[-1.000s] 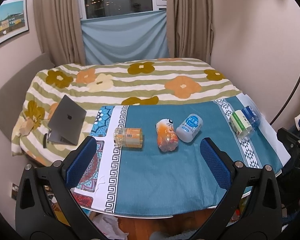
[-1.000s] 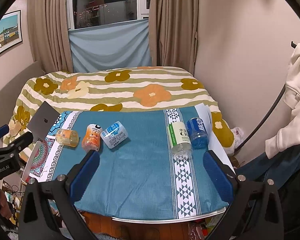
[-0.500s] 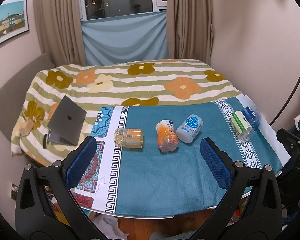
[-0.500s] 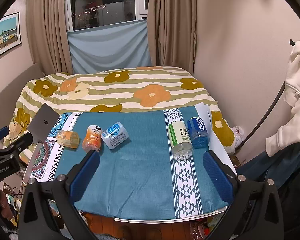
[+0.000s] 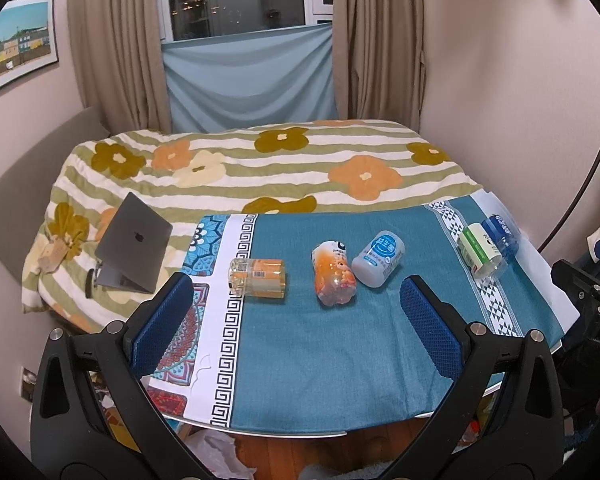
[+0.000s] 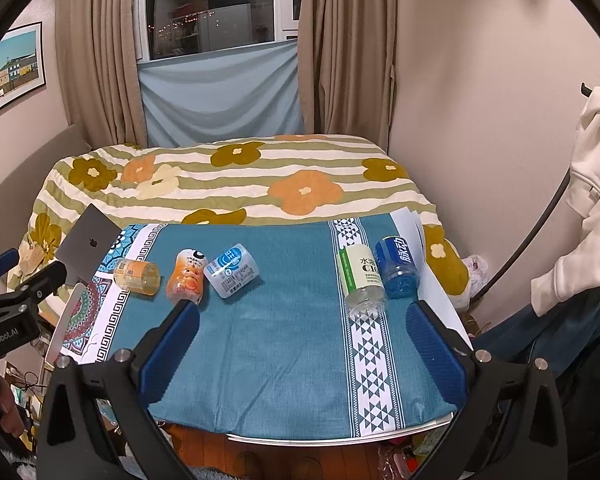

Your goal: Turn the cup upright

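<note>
Five cut-bottle cups lie on their sides on a blue tablecloth (image 5: 332, 344): a clear yellow-labelled cup (image 5: 258, 279) (image 6: 137, 276), an orange cup (image 5: 334, 278) (image 6: 187, 277), a pale blue cup (image 5: 379, 259) (image 6: 233, 269), a green-and-white cup (image 5: 480, 248) (image 6: 362, 278) and a dark blue cup (image 5: 500, 232) (image 6: 398, 266). My left gripper (image 5: 296, 320) is open and empty, near the table's front, short of the left three cups. My right gripper (image 6: 302, 344) is open and empty, short of the right two.
A bed with a flowered quilt (image 5: 260, 168) lies behind the table, with a closed laptop (image 5: 134, 244) on its left side. A white garment (image 6: 596, 200) hangs on the right. Clutter lies on the floor under the table's front edge (image 6: 340, 440).
Both grippers have drifted slightly; the view of the table has shifted a little. No cup has moved, and both grippers stay open.
</note>
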`<act>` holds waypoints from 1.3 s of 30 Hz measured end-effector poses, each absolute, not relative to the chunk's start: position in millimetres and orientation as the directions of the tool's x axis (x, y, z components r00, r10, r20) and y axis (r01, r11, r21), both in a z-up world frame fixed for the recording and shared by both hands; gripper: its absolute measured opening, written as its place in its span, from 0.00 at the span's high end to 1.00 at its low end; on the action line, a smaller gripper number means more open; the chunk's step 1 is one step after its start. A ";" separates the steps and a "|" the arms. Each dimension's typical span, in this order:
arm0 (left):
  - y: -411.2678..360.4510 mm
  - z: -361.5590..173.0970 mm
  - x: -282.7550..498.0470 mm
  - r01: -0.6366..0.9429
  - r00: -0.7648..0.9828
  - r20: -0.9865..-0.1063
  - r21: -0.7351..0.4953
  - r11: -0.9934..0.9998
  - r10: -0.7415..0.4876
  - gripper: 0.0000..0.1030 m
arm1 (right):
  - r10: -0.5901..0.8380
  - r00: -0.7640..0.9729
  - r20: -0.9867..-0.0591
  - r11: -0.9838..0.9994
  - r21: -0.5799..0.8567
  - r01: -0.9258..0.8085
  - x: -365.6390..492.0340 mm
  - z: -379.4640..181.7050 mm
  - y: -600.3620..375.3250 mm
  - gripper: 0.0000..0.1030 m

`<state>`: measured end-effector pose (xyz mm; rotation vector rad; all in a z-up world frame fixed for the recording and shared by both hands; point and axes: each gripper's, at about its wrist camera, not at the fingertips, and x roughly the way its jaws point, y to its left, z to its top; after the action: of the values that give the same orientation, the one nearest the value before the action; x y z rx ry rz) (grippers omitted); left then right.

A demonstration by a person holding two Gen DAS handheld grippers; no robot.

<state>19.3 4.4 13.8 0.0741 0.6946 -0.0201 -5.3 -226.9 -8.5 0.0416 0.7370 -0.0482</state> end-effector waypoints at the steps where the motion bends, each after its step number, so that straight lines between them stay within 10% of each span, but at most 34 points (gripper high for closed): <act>1: 4.5 13.7 19.2 0.043 0.768 -0.640 0.061 0.997 0.006 0.00 | -0.030 0.740 -0.671 0.998 0.021 0.060 -5.5 -8.6 -226.8 0.00; 39: -4.2 9.6 42.1 0.053 0.738 -0.675 0.054 0.997 -0.002 0.00 | 0.003 0.708 -0.707 0.998 0.043 0.039 12.1 -12.4 -235.1 0.00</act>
<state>42.1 -4.2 9.6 0.0713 0.7403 -0.0302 12.1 -235.1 -12.4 0.0561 0.7844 -0.0200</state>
